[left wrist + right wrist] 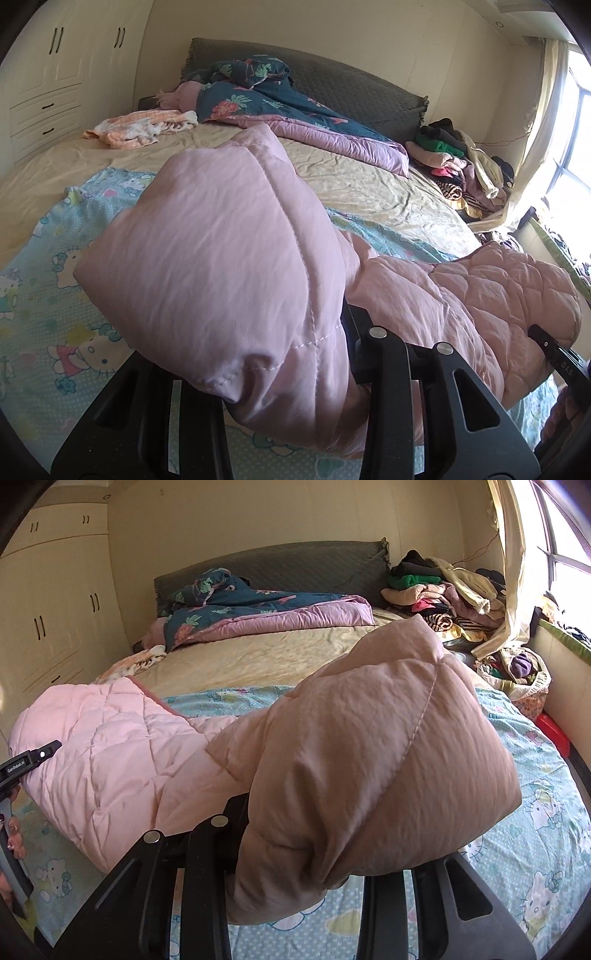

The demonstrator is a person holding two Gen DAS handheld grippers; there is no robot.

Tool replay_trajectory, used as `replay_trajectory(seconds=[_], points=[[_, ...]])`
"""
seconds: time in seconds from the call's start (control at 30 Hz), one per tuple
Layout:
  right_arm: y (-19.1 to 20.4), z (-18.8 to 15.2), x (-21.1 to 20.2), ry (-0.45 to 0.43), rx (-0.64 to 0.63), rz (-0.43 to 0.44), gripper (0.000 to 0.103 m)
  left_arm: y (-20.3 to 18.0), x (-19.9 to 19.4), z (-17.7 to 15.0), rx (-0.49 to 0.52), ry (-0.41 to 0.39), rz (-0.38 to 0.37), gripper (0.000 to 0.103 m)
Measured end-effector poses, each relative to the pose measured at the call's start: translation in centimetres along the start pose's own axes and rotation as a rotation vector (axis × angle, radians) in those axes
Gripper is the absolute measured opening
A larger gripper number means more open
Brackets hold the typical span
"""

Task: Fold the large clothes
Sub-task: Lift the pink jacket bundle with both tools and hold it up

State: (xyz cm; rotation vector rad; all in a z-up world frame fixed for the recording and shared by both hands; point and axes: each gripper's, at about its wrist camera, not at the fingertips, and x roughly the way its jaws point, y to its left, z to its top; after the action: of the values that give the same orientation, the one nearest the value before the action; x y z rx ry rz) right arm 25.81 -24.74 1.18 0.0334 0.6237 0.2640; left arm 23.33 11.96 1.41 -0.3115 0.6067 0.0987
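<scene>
With the pink padded jacket [229, 236] clamped in the nearly closed left gripper [295, 369] and right gripper [295, 860], both corners should be carried level.

Home bedroom: bed [369, 184], wardrobe [62, 74]

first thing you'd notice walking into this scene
A puffy pink quilted jacket fills the foreground, lifted above the cartoon-cat sheet with one bunched part in the left claw and another in the right claw. Behind it lie a rumpled floral duvet by the headboard and a clothes heap near the window.
</scene>
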Motion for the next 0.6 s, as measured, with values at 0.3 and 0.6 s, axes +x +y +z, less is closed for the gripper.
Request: replay_trajectory(seconds=[0.3, 0.6], points=[[0.6, -0.8, -1.5, 0.012, 0.003, -0.003, 0.03, 0.8, -1.5, -1.2, -0.009, 0.013, -0.001, 0.028], [1.5, -1.9, -2.2, 0.034, 0.01, -0.014, 0.03, 1.7, -2.3, -2.3, -0.016, 0.021, 0.0, 0.028]])
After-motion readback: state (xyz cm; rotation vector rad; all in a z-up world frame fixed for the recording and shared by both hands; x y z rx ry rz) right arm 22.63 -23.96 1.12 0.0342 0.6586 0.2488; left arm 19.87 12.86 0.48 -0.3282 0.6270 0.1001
